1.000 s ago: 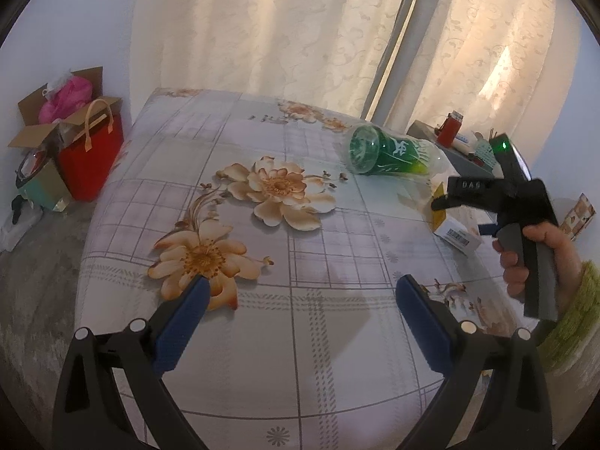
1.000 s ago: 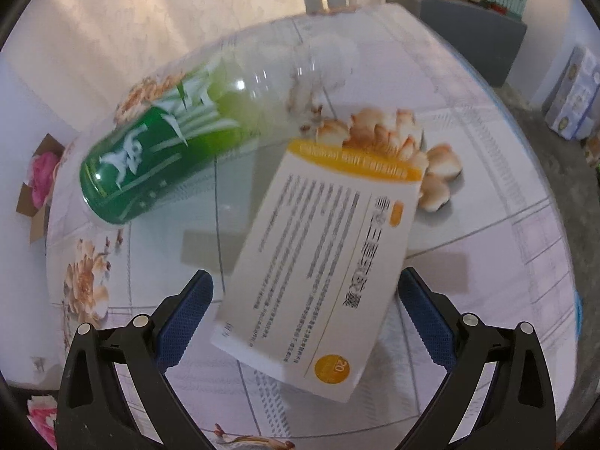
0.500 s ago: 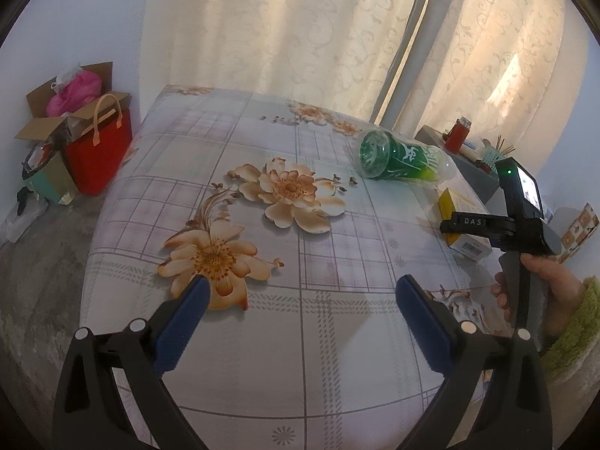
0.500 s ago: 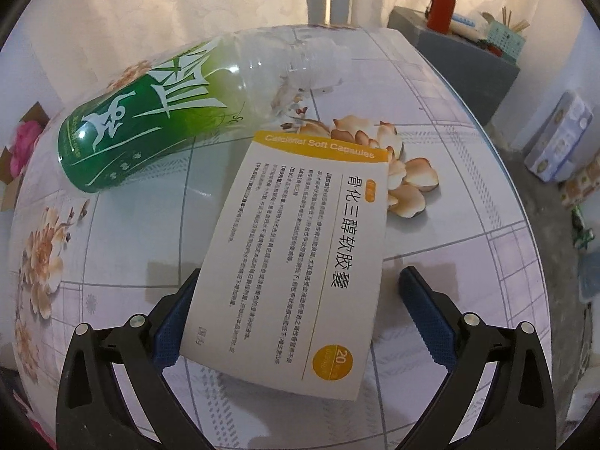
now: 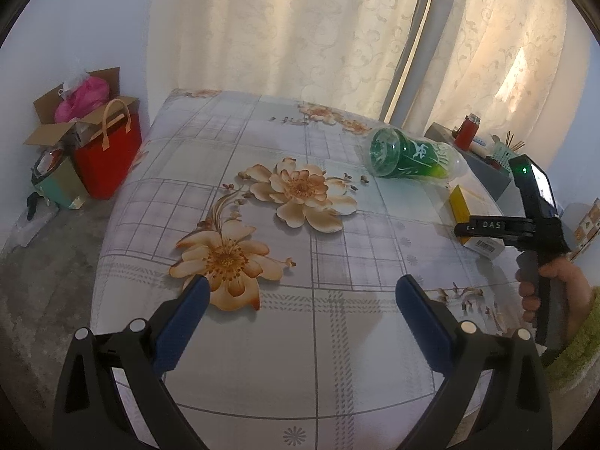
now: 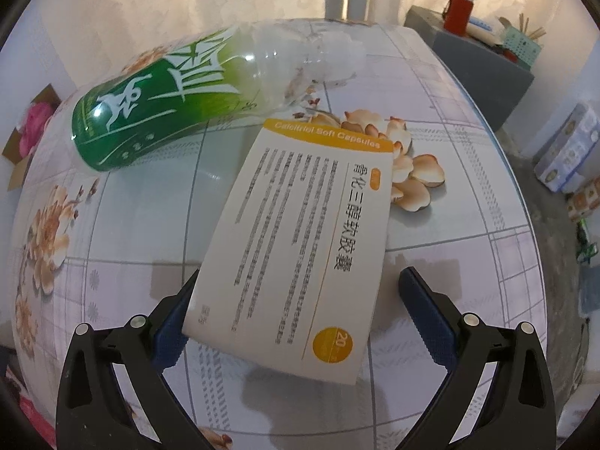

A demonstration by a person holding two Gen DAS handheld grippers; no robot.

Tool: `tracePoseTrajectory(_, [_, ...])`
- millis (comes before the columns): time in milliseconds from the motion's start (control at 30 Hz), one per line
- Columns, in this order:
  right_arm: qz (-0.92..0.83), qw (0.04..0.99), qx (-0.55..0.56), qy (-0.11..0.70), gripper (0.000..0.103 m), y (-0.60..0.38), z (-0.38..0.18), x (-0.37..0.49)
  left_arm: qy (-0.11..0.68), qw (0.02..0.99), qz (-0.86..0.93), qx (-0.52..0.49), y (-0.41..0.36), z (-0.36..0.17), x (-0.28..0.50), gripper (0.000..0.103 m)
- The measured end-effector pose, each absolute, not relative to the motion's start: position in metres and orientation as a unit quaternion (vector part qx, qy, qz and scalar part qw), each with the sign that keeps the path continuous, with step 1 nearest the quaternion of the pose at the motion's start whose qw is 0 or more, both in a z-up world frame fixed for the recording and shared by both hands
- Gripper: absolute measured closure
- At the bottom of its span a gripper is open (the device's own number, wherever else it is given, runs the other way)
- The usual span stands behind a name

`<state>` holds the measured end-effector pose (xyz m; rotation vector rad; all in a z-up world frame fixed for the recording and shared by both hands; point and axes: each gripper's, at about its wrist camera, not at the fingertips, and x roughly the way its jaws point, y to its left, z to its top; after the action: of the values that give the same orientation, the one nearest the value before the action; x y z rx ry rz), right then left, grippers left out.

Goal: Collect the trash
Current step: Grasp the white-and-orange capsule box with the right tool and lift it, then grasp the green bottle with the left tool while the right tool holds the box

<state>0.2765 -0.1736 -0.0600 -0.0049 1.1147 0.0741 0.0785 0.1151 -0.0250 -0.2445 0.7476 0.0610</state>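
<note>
Between the spread blue fingers of the right gripper lies the capsule box, flat on the flowered tablecloth, its near end already inside the gap, hard against the left finger and clear of the right one; the jaws stand released, so nothing is gripped yet. They straddle the box across its narrow width, probably because that is the span they can close on. Just beyond the far end of the box the green bottle rests on its side, neck pointing right. Well away, the left gripper hangs over bare cloth with its jaws equally wide and empty, seemingly waiting its turn, the bottle far ahead of it to the right.
</note>
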Motion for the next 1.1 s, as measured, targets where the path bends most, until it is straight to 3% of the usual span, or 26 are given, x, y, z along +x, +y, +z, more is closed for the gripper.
tracePoseTrajectory(167, [0.053,0.859,-0.025,0.509,0.011,-0.170,-0.059,0.262,0.366,0.924,0.036,-0.104,0.111,-0.027,0.081,0.006])
tracePoseTrajectory(367, [0.060,0.868,-0.023,0.492,0.035,-0.177,-0.055,0.239,0.364,0.926,0.036,-0.098,0.109,-0.027,0.082,0.006])
tracePoseTrajectory(700, [0.069,0.873,0.003,0.483,0.035,-0.205,-0.057,0.205,0.327,0.944,-0.019,-0.041,0.081,-0.007,0.090,0.006])
tracePoseTrajectory(967, [0.092,0.877,0.032,0.471,0.035,-0.225,-0.056,0.176,0.270,0.949,-0.160,0.022,0.041,0.039,0.132,0.006])
tracePoseTrajectory(1100, [0.111,0.875,0.051,0.469,0.035,-0.237,-0.057,0.177,0.264,0.924,-0.253,0.114,0.006,0.055,0.180,0.006])
